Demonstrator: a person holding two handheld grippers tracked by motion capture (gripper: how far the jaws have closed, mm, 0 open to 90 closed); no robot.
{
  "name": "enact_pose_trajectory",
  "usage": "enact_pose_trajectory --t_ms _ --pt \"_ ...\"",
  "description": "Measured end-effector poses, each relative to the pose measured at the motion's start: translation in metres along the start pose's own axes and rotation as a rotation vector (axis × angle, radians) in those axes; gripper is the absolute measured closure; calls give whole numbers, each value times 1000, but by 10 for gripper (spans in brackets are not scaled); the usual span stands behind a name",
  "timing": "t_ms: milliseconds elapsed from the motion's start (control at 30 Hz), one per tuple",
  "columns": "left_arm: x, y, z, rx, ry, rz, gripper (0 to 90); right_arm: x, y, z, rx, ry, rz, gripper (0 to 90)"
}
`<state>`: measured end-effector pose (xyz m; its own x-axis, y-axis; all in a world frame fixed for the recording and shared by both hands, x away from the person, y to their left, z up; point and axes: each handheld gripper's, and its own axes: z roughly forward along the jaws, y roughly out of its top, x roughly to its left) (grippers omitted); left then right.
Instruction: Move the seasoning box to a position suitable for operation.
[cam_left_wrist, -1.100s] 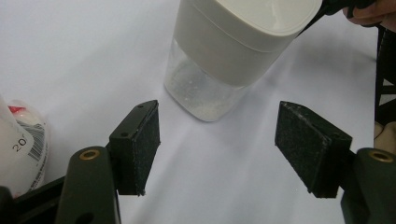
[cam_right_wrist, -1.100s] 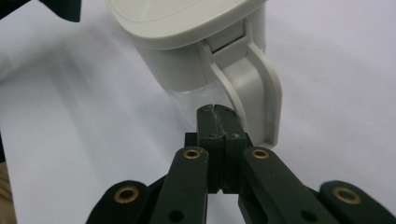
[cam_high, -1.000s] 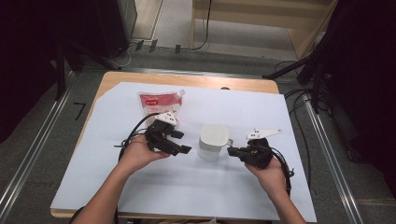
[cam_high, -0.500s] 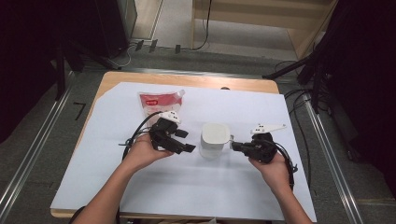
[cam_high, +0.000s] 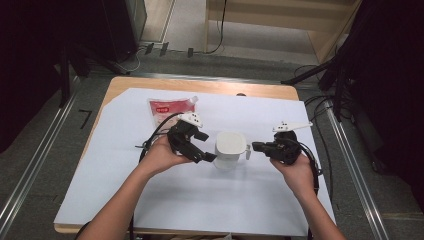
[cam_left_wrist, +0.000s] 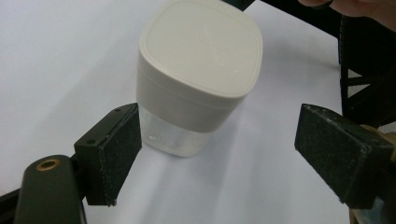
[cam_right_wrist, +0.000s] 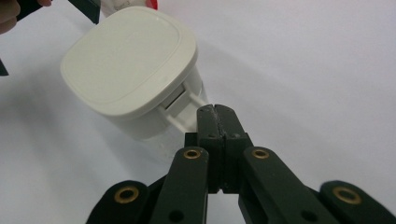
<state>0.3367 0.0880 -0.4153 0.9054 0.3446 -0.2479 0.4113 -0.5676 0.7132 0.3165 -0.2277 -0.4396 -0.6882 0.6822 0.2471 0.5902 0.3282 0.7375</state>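
We see the white box (cam_high: 230, 148) standing in the middle of the table (cam_high: 210, 205), our left gripper (cam_left_wrist: 215, 154) just opened wide beside it, nothing between its pads, our right gripper (cam_right_wrist: 216, 111) pinched tight at its little side flap (cam_right_wrist: 187, 112).

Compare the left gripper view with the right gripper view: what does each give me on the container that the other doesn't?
Left gripper view: the left gripper has just been opening; its pads stand wide apart, clear of the container's see-through lower body. Right gripper view: the right gripper is shut, its tips at the latch tab on the lid's side; whether they pinch it, I cannot tell. Both share the cream lid seated on top and the white table cover underneath.
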Motion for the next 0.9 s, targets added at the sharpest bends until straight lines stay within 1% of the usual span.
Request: enact_pose_trajectory --t_ms 33,67,167,233,300,333,367,400,433,467,500,567,600,633,700,900 --pt "2 2 0 -4 11 -15 119 -1 2 1 3 5 2 900" --pt "4 4 1 -4 0 -26 81 -1 4 2 3 12 5 900" --pt "10 7 3 16 -22 -34 72 -1 9 5 17 21 -10 900" --pt "11 9 6 30 -22 -23 72 0 9 8 19 27 -18 900" --pt "12 10 10 34 -25 -25 72 1 8 9 22 28 -21 900" --pt "13 11 11 49 -24 -19 72 2 8 10 19 30 -19 900" --pt "13 12 13 47 -9 -21 70 3 8 11 18 31 -22 900" --pt "14 13 15 56 3 -16 47 4 8 12 19 32 -26 900" --pt "15 13 16 55 2 -8 15 4 8 13 20 31 -31 900" --pt "15 13 16 55 2 -8 14 5 8 14 20 29 -33 900" --pt "17 13 18 73 -10 -5 13 6 8 14 18 29 -29 900" --pt "17 13 21 72 5 14 14 7 8 14 17 25 -38 900" --pt "17 13 21 72 5 14 13 7 8 14 15 22 -34 900" --pt "15 13 25 71 -5 13 13 7 7 14 13 22 -36 900" --pt "14 13 29 74 -12 15 13 7 6 14 4 22 -31 900" --pt "13 10 38 98 -12 19 13 9 5 13 -3 13 -30 900"
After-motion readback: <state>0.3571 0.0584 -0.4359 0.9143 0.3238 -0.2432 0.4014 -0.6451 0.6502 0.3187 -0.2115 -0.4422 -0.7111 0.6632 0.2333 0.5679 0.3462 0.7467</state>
